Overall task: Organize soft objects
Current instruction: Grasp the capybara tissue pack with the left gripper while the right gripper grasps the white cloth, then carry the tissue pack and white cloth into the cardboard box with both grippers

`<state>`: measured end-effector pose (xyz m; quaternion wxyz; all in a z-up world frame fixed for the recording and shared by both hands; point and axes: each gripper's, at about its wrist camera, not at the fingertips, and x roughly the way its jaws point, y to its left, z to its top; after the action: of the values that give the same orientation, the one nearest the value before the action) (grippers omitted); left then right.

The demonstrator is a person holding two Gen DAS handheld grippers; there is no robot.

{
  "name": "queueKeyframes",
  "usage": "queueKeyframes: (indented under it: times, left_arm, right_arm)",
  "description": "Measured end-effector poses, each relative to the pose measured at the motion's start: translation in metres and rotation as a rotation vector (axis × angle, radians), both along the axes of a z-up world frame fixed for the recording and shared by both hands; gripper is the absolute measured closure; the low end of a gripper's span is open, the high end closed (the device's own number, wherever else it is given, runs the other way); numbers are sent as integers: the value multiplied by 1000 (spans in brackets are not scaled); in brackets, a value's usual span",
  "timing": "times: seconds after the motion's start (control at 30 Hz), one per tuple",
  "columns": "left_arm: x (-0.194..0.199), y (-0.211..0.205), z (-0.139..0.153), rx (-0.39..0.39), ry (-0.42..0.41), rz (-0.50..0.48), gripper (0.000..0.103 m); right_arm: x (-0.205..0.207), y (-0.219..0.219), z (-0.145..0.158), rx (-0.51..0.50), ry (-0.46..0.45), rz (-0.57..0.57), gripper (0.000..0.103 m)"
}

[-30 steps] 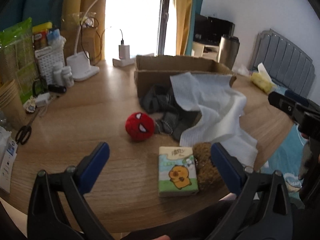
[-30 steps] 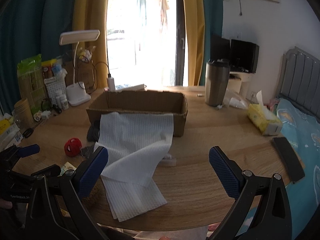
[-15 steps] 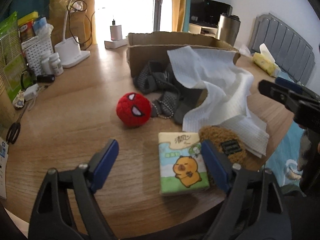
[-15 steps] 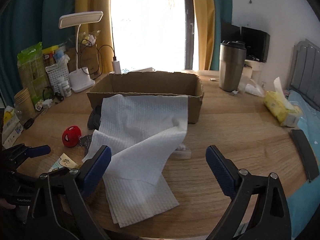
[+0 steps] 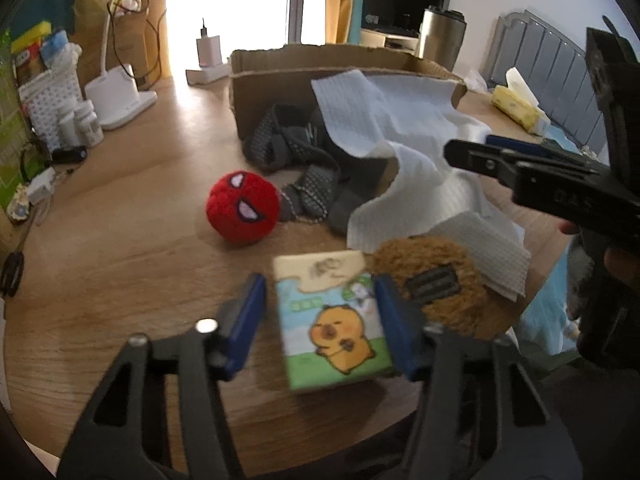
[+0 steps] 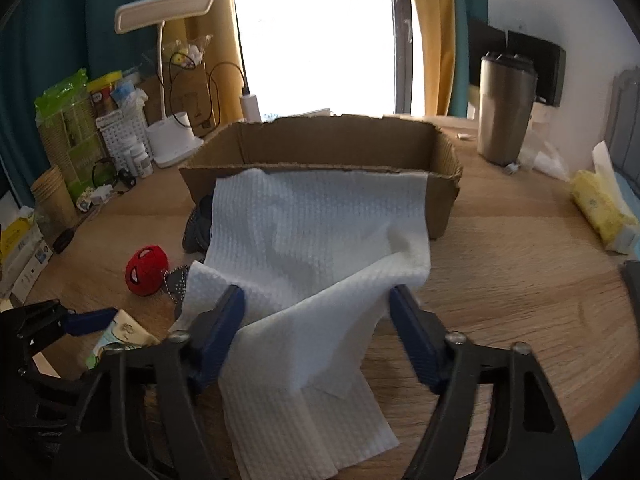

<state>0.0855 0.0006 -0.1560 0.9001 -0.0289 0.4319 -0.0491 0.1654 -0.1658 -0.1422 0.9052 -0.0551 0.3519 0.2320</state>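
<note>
A small tissue pack [image 5: 332, 320] printed with an orange cartoon animal lies on the wooden table [image 5: 120, 264]. My left gripper [image 5: 320, 320] straddles it with its jaws closing. The right pad meets the pack's edge and a narrow gap shows at the left pad. Beside it lie a brown plush [image 5: 432, 284], a red masked plush ball [image 5: 242, 212] and grey dotted socks [image 5: 296, 152]. A white towel [image 6: 316, 220] hangs from the cardboard box [image 6: 320, 144] onto the table. My right gripper [image 6: 316, 320] is closing around the towel's fold, its pads apart from the cloth.
A desk lamp [image 6: 172, 136], white basket [image 6: 120, 132], small bottles and paper cups [image 6: 54, 196] crowd the left side. A steel tumbler [image 6: 506, 108] and yellow tissue pack [image 6: 600, 208] stand at the right. Scissors [image 5: 12, 268] lie at the left edge. The table's rim runs close below both grippers.
Both grippers' jaws have narrowed. The left one sank onto the tissue pack, which now sits between its pads. The right one moved forward and down over the white towel.
</note>
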Motion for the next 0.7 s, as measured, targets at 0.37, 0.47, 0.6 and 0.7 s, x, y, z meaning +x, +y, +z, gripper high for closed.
queueKeyframes:
  times: [0.37,0.47,0.6,0.7]
  left_arm:
    - [0,14,6,-64,-15,30,53]
    - [0,18,14,-80,-40,36,53]
    - [1,19,26,-85,-76,31,53]
    - [3,18,34,-83,-96,23,53]
  right_arm:
    - [-1,-5,8,42,-11,41,99]
    - [-3,-13,26,70,-56,33,100]
    - [-3,-21,46,94,-107,22,100]
    - [-2,-26,60,111,-136,19,100]
